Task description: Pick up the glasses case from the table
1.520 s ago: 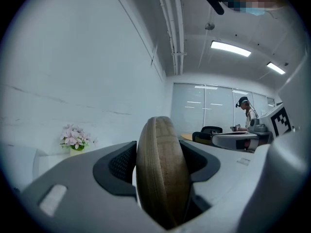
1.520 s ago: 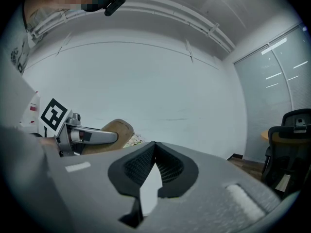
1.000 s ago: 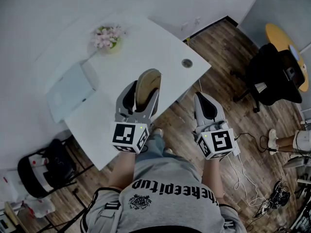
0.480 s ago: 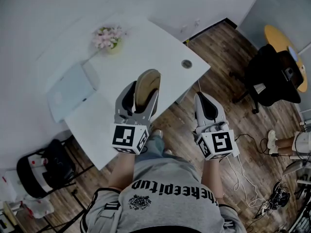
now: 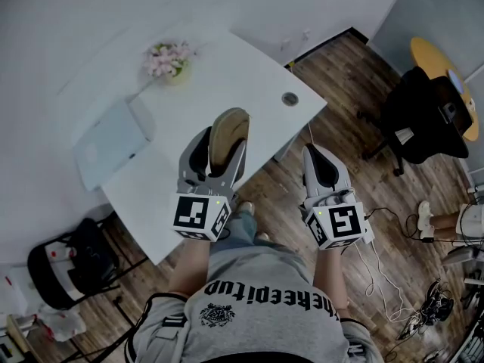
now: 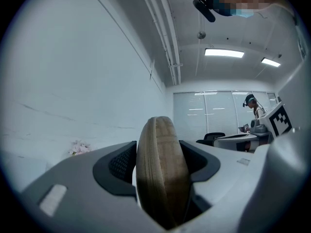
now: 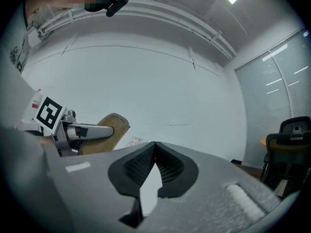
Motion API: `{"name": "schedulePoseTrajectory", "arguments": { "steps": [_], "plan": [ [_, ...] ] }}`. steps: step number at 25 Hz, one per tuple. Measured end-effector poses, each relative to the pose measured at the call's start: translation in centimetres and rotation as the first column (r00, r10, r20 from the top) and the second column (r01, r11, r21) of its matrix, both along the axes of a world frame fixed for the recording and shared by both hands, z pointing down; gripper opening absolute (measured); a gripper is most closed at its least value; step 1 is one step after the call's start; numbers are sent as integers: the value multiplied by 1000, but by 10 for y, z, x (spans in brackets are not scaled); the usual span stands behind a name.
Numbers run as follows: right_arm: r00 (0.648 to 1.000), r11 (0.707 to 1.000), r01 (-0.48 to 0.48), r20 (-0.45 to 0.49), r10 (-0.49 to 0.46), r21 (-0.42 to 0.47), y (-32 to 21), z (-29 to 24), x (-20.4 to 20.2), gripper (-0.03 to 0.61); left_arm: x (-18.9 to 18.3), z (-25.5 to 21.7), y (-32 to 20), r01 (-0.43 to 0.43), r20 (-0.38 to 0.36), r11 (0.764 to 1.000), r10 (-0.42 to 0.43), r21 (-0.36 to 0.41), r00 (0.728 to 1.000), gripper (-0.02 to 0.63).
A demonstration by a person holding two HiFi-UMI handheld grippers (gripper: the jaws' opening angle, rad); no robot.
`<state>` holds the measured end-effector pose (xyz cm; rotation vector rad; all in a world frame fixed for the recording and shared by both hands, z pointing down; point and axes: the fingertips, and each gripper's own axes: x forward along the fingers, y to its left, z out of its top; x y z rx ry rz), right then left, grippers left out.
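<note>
Nothing shifts in 1 second: the left gripper [image 5: 221,147] keeps the glasses case [image 5: 229,127] clamped, apparently above the table [image 5: 227,74]. The right gripper [image 5: 318,157] is closed and empty.

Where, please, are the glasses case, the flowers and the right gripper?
glasses case [image 6: 161,171]: left gripper view, tan edge.
flowers [image 5: 168,57]: head view, pink blooms.
right gripper [image 7: 155,143]: right gripper view, closed tips.

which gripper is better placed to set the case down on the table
Left: the left gripper clamps the glasses case over the table; the right gripper is shut, empty, over the floor.
</note>
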<state>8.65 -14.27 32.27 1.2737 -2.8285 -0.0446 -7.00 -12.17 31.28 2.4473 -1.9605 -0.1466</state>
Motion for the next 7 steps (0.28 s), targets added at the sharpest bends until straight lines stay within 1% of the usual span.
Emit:
{"name": "schedulePoseTrajectory", "arguments": {
  "steps": [7],
  "plan": [
    [1000,1000,-3,1,3,-5,1,3,4,2,6,0,0,-7,2,1000,7,-3,1000,291]
  ]
}}
